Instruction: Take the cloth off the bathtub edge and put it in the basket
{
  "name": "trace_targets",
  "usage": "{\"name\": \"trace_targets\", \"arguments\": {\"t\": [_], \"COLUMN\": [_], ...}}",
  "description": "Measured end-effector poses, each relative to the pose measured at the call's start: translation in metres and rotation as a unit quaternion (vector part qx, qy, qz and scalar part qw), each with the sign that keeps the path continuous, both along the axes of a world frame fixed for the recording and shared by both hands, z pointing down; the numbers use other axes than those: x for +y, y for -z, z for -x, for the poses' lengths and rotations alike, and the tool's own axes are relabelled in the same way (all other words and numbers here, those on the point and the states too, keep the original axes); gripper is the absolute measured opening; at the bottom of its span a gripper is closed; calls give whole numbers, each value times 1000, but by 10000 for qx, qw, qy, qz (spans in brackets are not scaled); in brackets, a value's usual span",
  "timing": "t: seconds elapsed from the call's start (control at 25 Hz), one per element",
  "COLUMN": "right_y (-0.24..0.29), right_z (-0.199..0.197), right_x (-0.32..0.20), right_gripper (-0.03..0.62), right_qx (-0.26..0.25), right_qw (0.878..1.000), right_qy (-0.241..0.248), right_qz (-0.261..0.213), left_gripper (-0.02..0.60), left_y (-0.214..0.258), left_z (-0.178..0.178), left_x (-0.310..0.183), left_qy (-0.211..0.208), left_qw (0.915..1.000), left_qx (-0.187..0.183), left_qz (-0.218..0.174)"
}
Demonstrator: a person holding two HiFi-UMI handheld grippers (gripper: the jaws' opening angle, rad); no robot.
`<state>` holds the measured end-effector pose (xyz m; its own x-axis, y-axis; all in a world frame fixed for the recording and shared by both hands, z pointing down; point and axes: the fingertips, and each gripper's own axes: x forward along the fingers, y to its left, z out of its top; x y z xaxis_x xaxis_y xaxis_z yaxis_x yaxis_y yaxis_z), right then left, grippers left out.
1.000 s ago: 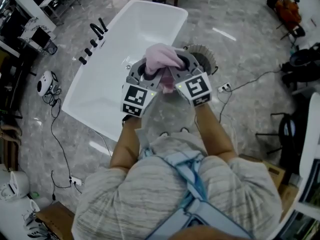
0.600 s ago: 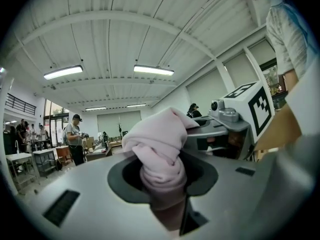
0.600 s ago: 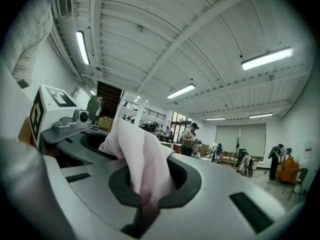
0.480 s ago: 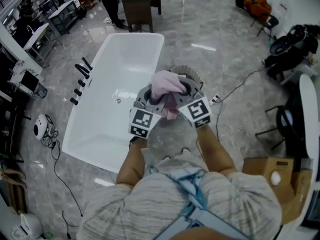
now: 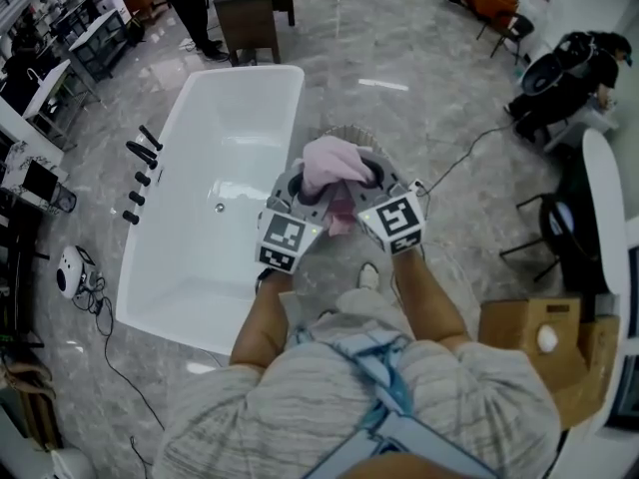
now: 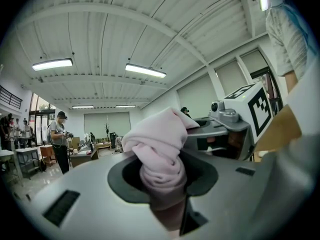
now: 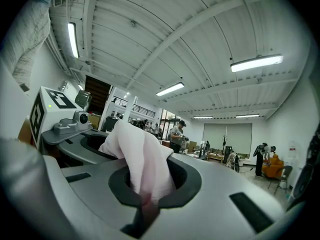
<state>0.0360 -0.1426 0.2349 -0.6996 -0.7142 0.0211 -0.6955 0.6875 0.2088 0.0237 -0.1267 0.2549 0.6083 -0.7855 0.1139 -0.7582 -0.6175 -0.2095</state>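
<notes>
1. Head view, room: a grey marble floor [image 5: 469, 228] and a white bathtub [image 5: 170, 267] with black taps [image 5: 138, 173] along its left rim. A round basket [image 5: 397, 156] stands on the floor just beside the tub's right side. A cardboard box [image 5: 519, 332] is at lower right, a dark desk [image 5: 255, 13] and a standing person [image 5: 190, 3] at the top, and a cable [image 5: 469, 153] runs across the floor.
2. Head view, task thing: the pink cloth [image 5: 334, 160] is off the tub edge. I have it bunched between the left gripper [image 5: 298, 186] and the right gripper [image 5: 377, 180], which are side by side in front of my chest. The cloth overlaps the basket's near rim in this view. It is not in the basket.
3. Left gripper view: a white ribbed ceiling [image 6: 100, 29] with strip lights [image 6: 145, 70], and a big open hall with a person in a cap [image 6: 60, 139] standing by desks. The jaws are pinching a thick twisted wad of the cloth, which stands up through the cut-out and bulges over the top. The right gripper's marker cube is just beside it.
4. Right gripper view: the same hall, with another person [image 7: 178, 134] further off. The jaws are pressed nearly together on a thin fold of the cloth. The rest drapes up and left toward the left gripper.
</notes>
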Motion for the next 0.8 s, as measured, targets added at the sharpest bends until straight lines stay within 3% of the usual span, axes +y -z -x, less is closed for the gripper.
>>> {"name": "trace_targets", "arguments": {"t": [0.36, 0.8], "right_y": [-4, 0], "right_z": [-6, -37], "right_x": [-66, -162], "right_gripper": [15, 15], "right_qx": [-17, -57], "right_qw": [10000, 9997], "right_qy": [49, 193], "right_qz": [50, 137], "left_gripper": [140, 140], "left_y": [-3, 0], "left_z": [-6, -37], "left_x": [-66, -162], "left_qy": [98, 201], "left_qw": [9999, 9996], "left_qx": [40, 103], "left_qz": [100, 144]}}
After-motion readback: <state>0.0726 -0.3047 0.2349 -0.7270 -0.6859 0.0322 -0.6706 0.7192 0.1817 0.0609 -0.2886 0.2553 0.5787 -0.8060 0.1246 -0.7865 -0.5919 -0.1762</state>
